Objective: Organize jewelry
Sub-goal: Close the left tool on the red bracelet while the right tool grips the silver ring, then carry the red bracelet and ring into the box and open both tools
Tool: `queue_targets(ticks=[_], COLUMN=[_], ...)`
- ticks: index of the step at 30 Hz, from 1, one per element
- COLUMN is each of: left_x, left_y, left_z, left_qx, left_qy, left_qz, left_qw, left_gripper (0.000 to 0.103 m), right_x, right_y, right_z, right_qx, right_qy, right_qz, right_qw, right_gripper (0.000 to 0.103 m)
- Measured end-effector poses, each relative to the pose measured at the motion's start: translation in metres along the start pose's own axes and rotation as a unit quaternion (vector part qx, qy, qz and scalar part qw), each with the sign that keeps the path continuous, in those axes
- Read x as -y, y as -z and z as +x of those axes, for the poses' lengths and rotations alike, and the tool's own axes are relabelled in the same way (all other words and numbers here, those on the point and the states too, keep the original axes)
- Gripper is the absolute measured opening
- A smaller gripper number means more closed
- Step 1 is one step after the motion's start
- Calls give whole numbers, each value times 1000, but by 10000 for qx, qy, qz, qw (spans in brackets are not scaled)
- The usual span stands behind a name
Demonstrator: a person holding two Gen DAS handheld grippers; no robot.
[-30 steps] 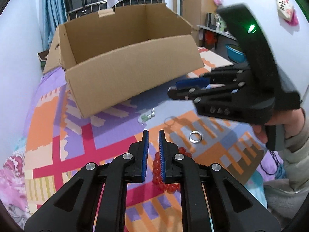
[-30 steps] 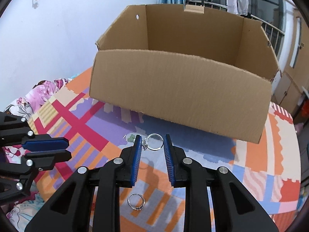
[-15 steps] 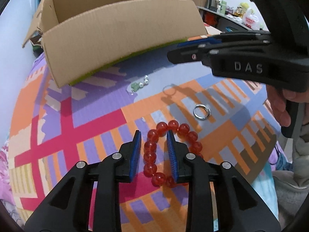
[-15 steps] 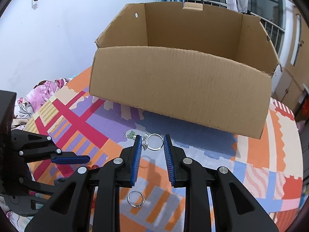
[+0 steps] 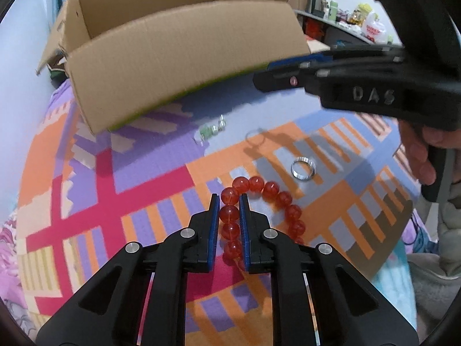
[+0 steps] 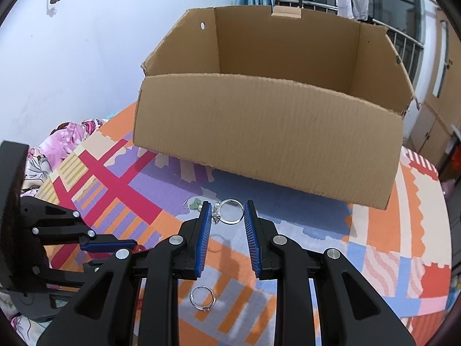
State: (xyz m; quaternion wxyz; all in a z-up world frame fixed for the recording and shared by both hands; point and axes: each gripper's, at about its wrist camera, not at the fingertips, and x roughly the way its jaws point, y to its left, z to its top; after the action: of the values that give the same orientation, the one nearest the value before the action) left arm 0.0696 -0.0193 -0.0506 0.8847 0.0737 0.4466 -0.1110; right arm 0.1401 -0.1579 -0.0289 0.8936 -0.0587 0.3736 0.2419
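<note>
A red bead bracelet (image 5: 260,201) lies on the patterned mat. My left gripper (image 5: 229,201) is down at it with its jaws closed around the bracelet's left strand. A silver ring (image 5: 302,168) lies to the right, also in the right wrist view (image 6: 202,297). A thin ring with a stone (image 6: 230,215) and green and pearl earrings (image 5: 213,130) lie near the open cardboard box (image 6: 268,132). My right gripper (image 6: 227,213) is open, hovering above the thin ring, and shows in the left wrist view (image 5: 276,72).
The colourful foam mat (image 6: 374,225) covers the surface. A pink floral blanket (image 6: 57,141) lies at the left edge. A white wall stands behind at left. Shelves with clutter (image 5: 345,20) stand at the far right.
My left gripper has lowered onto the red bracelet and narrowed its jaws around one strand. My right gripper has stayed almost still above the thin ring.
</note>
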Motion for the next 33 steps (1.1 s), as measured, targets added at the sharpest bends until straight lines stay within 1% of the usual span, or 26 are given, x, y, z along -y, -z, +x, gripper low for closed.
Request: queue_targets(ticks=[2, 7, 12, 16, 18, 23, 25, 27, 30, 33], left_x=[0, -3, -9, -21, -26, -41, -45, -52, -64, -72], left_y=[-4, -23, -51, -77, -89, -124, -136, -148, -165, -184], left_z=[-13, -46, -73, -89, -92, -93, -92, -91, -93, -95], left_qx=[145, 478, 704, 845, 896, 819, 812, 844, 932, 986], left_qy=[-19, 85, -44, -131, -152, 115, 45, 63, 69, -149], left_qz=[-11, -45, 108, 101, 82, -274, -363, -524, -724, -794], left_qw=[9999, 9988, 9974, 9963, 9958, 9962, 9960, 9950, 9930, 9918], left_gripper=[13, 13, 13, 13, 13, 13, 13, 13, 13, 13], right_x=[2, 5, 10, 14, 17, 27, 29, 29, 29, 34], right_y=[-4, -14, -32, -53, -63, -93, -102, -111, -122, -129], right_z=[-4, -18, -34, -47, -50, -52, -52, -50, -44, -32], right_qx=[46, 192, 366, 539, 586, 649, 660, 650, 617, 521], right_qy=[1, -9, 38, 67, 76, -1, 18, 30, 169, 242], right_qz=[24, 52, 63, 101, 141, 397, 441, 449, 436, 550], right_qw=[10000, 9998, 9993, 9985, 9982, 9971, 9968, 9969, 9970, 9968], right_gripper=[23, 23, 23, 23, 23, 23, 23, 23, 23, 23])
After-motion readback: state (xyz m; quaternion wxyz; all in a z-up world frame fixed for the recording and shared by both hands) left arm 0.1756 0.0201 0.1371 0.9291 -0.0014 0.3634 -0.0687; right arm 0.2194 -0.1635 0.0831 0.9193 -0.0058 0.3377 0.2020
